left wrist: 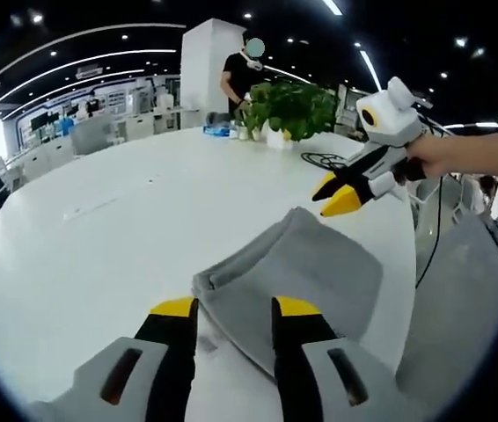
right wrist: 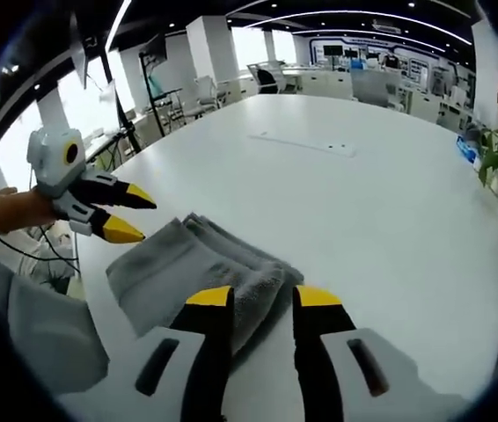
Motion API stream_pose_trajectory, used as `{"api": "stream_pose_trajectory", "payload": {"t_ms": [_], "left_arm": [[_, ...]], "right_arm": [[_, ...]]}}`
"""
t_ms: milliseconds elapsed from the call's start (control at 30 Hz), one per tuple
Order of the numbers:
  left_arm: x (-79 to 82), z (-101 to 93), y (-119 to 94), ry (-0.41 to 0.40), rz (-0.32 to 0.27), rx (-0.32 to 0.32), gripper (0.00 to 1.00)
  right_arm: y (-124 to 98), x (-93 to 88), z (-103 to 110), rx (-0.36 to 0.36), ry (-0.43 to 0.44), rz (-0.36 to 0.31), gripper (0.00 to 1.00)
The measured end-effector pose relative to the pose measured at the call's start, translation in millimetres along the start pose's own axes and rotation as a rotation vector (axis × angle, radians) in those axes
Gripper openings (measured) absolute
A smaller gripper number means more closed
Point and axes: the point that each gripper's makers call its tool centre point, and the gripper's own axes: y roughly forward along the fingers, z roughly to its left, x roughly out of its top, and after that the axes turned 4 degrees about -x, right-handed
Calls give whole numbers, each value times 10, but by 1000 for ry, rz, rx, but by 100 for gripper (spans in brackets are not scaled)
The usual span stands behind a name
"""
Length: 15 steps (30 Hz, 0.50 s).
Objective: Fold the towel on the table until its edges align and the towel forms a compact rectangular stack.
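A grey towel [left wrist: 297, 281] lies folded into a layered, roughly rectangular stack on a large white table [left wrist: 99, 229], near the table's edge. In the left gripper view the left gripper [left wrist: 234, 309] rises from the bottom with its two yellow-tipped black jaws parted and nothing between them; the tips hang at the towel's near end, and contact with the cloth cannot be judged. In the same view the right gripper [left wrist: 337, 195] enters from the right, held by a hand [left wrist: 447, 156], its yellow tips slightly apart and hovering just beyond the towel's far corner, grasping nothing. In the right gripper view the right gripper [right wrist: 262, 299] shows its jaws spread over the towel's [right wrist: 201, 272] folded end, where several stacked layers are visible along the edge; the left gripper [right wrist: 130, 215] appears at the left, jaws apart, just beside the towel's far side, above the table [right wrist: 337, 202]. At the far end of the table stands a potted plant [left wrist: 291, 107] with a small blue object [left wrist: 218, 131] beside it, and a person [left wrist: 242, 75] stands behind them. A black cable [left wrist: 324, 161] lies coiled on the table near the plant. No brand, label or writing can be read on any object.
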Motion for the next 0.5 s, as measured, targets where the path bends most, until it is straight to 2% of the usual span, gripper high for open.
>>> {"api": "stream_pose_trajectory", "payload": {"t_ms": [333, 500], "left_arm": [[-153, -143, -116, -10, 0, -24, 36], [-193, -203, -156, -14, -2, -38, 38]], "right_arm": [[-110, -227, 143, 50, 27, 14, 24], [-163, -330, 201, 67, 34, 20, 27]]}}
